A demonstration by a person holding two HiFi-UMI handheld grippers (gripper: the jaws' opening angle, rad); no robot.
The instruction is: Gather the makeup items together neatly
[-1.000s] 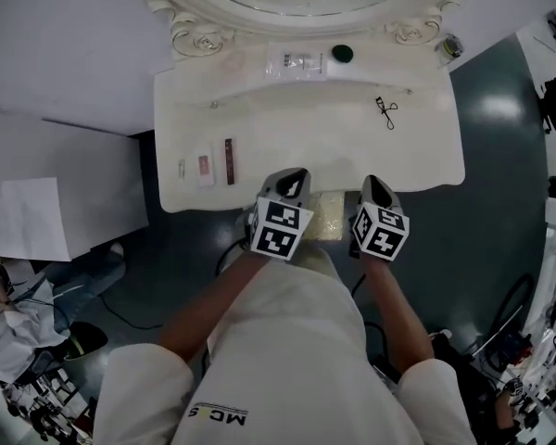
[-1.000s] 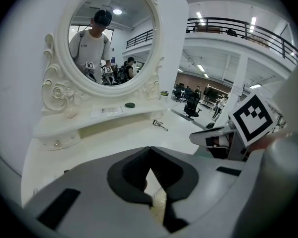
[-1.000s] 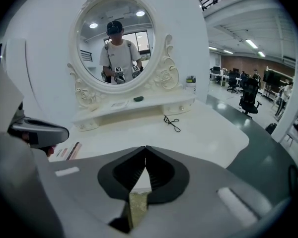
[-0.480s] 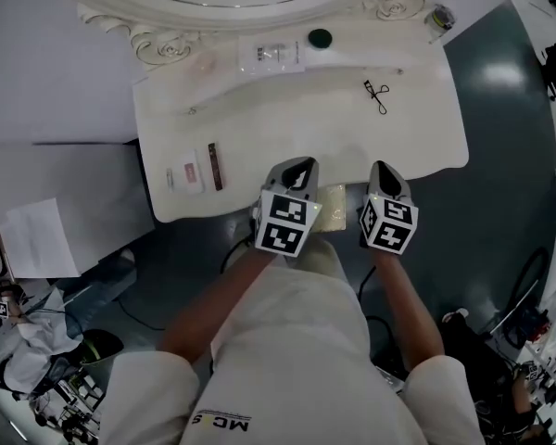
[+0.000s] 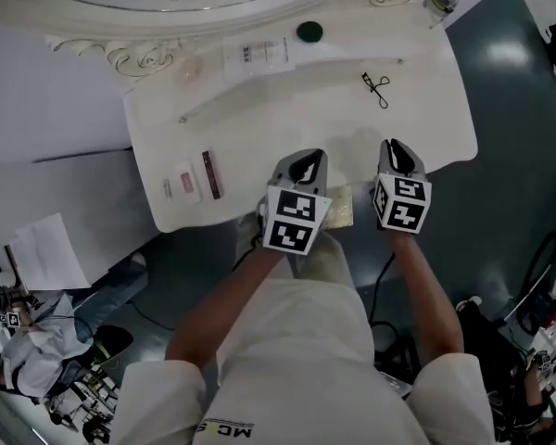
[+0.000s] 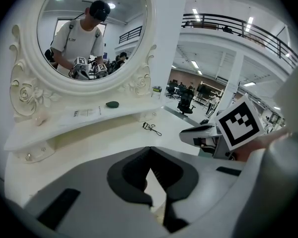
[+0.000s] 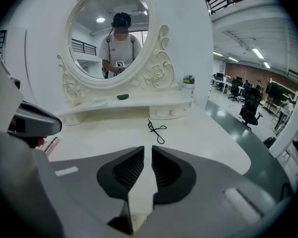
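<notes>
On the white vanity table (image 5: 287,123), a black eyelash curler (image 5: 377,89) (image 7: 156,130) (image 6: 152,128) lies right of centre. A dark stick (image 5: 210,174) and two small packets (image 5: 183,182) rest near the left front edge. The raised back shelf carries a green compact (image 5: 309,31) (image 7: 122,96), a white packet (image 5: 255,54) and a small jar (image 5: 437,3). My left gripper (image 5: 303,160) (image 6: 149,150) is shut and empty above the front edge. My right gripper (image 5: 396,146) (image 7: 147,150) beside it has just been opening, with a narrow, empty slit between its jaws.
An ornate oval mirror (image 7: 111,33) stands behind the shelf and reflects the person. A gold padded stool seat (image 5: 343,213) sits below the front edge between the grippers. White panels and paper (image 5: 46,248) lie to the left, and dark floor (image 5: 510,109) spreads to the right.
Both grippers have moved forward from off the front edge to over the tabletop. The view has swung, so the table sits more tilted in the head view. The table's items lie as before.
</notes>
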